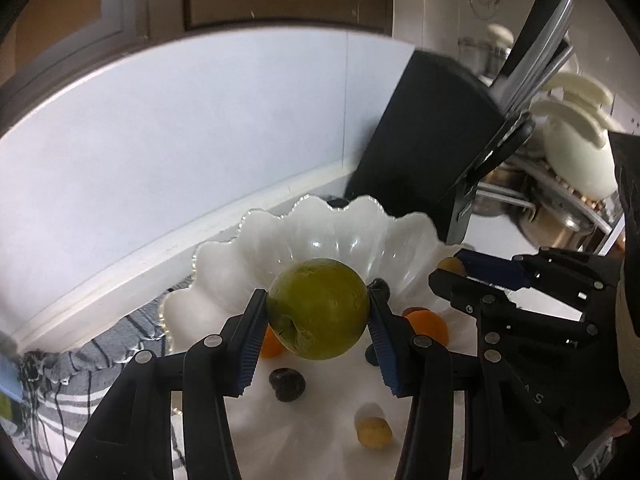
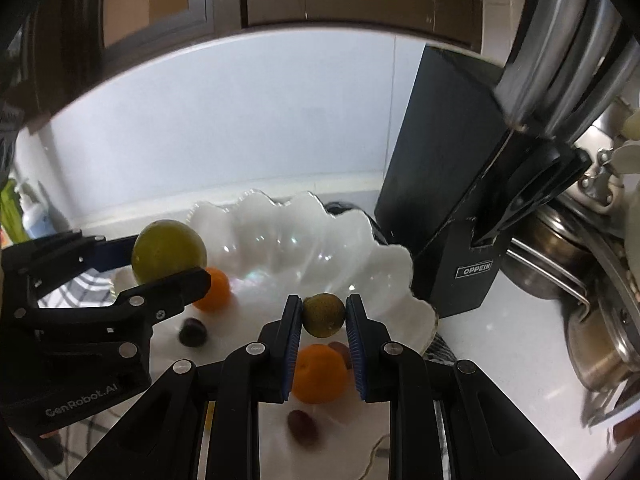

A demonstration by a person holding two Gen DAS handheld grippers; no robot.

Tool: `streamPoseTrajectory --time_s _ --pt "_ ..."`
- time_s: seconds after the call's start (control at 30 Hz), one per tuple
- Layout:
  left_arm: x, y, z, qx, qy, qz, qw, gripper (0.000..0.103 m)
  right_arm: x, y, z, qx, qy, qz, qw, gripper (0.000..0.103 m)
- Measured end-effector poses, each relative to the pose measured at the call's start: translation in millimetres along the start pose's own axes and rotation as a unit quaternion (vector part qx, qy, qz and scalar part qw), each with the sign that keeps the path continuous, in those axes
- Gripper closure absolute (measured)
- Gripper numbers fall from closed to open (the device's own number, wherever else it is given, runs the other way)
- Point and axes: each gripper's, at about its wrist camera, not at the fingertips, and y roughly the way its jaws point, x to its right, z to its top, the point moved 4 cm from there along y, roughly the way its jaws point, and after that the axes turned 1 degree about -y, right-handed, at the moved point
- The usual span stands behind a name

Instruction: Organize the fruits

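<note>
A black knife block (image 2: pixel 448 184) stands on the desk (image 2: pixel 512 360) just behind the white scalloped bowl (image 2: pixel 280 240). Over the bowl, the left tongs (image 1: pixel 318 316) pinch a large green fruit (image 1: pixel 318 314), its dimpled stem end turned down toward the camera. The right tongs (image 2: pixel 323 316), level and pointing into the bowl, pinch a small brownish-green fruit (image 2: pixel 323 315), roundish with no clear long axis. Two oranges (image 2: pixel 318 374) and dark grapes (image 2: pixel 194 332) lie below in the bowl.

White countertop (image 2: pixel 500 344) against a pale wall, bearing a scalloped white bowl (image 2: pixel 304 240) set partly on a striped grey cloth (image 1: pixel 80 364), a black knife block (image 2: pixel 448 200) just beside the bowl, and steel pots (image 2: pixel 592 344) farther right.
</note>
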Motion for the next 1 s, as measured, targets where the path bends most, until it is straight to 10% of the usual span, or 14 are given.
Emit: streamPoseTrajectory --time_s 0.5,1.0 --pt "5.6 57.3 -11.6 -0.099 -0.010 -0.026 0.9947 0.054 11.8 40.9 -6.6 -0.058 -0.008 -0.003 0.998 0.079" --pt "-11.8 3.5 -10.8 -0.048 -0.029 0.057 0.9968 0.026 12.7 4.3 -11.5 -0.028 0.026 -0.006 0.999 0.054"
